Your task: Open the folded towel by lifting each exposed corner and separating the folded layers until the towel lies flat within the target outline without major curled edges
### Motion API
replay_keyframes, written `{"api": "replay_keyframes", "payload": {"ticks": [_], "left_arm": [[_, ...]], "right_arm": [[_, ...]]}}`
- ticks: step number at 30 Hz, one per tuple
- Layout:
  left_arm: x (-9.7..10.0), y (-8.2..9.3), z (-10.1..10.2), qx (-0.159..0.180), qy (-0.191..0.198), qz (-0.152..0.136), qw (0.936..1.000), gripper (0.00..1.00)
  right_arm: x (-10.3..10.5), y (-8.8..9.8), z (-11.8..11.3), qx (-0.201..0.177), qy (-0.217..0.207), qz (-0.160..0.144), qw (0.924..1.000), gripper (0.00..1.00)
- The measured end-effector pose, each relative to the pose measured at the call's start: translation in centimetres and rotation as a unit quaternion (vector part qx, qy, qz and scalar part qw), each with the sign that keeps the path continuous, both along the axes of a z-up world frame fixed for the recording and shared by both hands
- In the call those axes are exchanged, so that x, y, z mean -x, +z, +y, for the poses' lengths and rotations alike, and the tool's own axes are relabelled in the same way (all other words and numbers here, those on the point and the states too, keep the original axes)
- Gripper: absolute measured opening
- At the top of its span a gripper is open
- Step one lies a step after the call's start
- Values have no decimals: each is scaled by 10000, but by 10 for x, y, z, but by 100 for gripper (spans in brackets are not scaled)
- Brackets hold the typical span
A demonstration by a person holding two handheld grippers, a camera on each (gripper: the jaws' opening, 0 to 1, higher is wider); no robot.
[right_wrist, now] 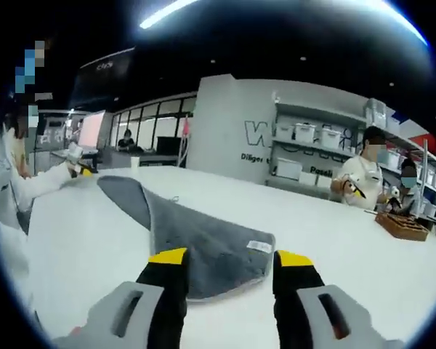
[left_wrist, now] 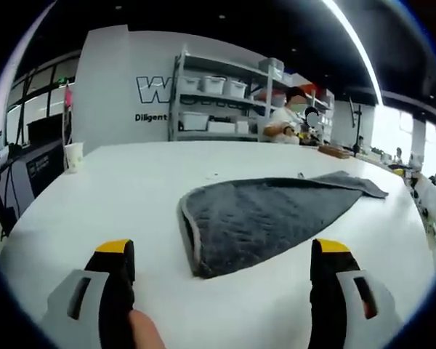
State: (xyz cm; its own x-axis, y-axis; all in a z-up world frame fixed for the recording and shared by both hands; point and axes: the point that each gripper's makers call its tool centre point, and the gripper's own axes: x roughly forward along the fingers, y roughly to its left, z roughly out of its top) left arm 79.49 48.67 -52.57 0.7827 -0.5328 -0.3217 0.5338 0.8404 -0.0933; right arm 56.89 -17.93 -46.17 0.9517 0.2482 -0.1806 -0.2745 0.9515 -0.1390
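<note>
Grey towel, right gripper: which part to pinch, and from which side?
Likely the near corner of the grey towel, the one carrying the small white label. It lies just ahead of the open right gripper, hemmed edge facing it. Come in low from the near side, along the white table, to catch the top layer.

1. The towel is soft grey cloth with a nubbly, matt pile.
2. The counter is smooth, white and faintly glossy.
3. The jaws look like matt black plastic with yellow tips.
</note>
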Motion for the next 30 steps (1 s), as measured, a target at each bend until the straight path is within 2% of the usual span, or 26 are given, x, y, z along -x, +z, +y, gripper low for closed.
{"api": "replay_keyframes", "payload": {"ticks": [3, 6, 9, 13, 16, 19, 23, 24, 25, 28, 30], "left_arm": [[-3, -1, 0, -58, -46, -20, 10000, 100], [-4, -3, -4, -76, -137, -15, 9999, 100], [-7, -1, -10, -26, -287, -49, 9996, 100], [-17, 7, -24, 169, -673, -40, 9976, 100], [-25, 10, -35, -135, -1053, -31, 9943, 99], [-37, 16, -47, -163, -1351, 15, 9907, 97], [-65, 26, -62, -76, -1973, 102, 9803, 89], [-67, 26, -63, -57, -1996, 117, 9798, 88], [-81, 25, -63, -70, -2071, 199, 9781, 87], [-98, 15, -61, -358, -2263, 409, 9725, 79], [-109, 12, -59, -367, -2265, 465, 9722, 73]], "right_arm": [[3, -7, 11, 43, 48, 152, 9999, 57], [8, -17, 27, 96, 76, 389, 9992, 71], [11, -22, 36, 148, 130, 496, 9986, 78], [18, -25, 52, 178, 245, 637, 9975, 86], [21, -25, 59, 78, 252, 683, 9973, 90], [21, -24, 64, 131, 155, 751, 9970, 94], [21, -23, 67, 164, 65, 816, 9965, 97], [20, -22, 68, 176, 35, 832, 9964, 98], [20, -22, 68, 188, -17, 849, 9962, 99], [21, -23, 69, 183, -94, 923, 9955, 99], [22, -24, 68, 180, -144, 955, 9952, 99]]}}
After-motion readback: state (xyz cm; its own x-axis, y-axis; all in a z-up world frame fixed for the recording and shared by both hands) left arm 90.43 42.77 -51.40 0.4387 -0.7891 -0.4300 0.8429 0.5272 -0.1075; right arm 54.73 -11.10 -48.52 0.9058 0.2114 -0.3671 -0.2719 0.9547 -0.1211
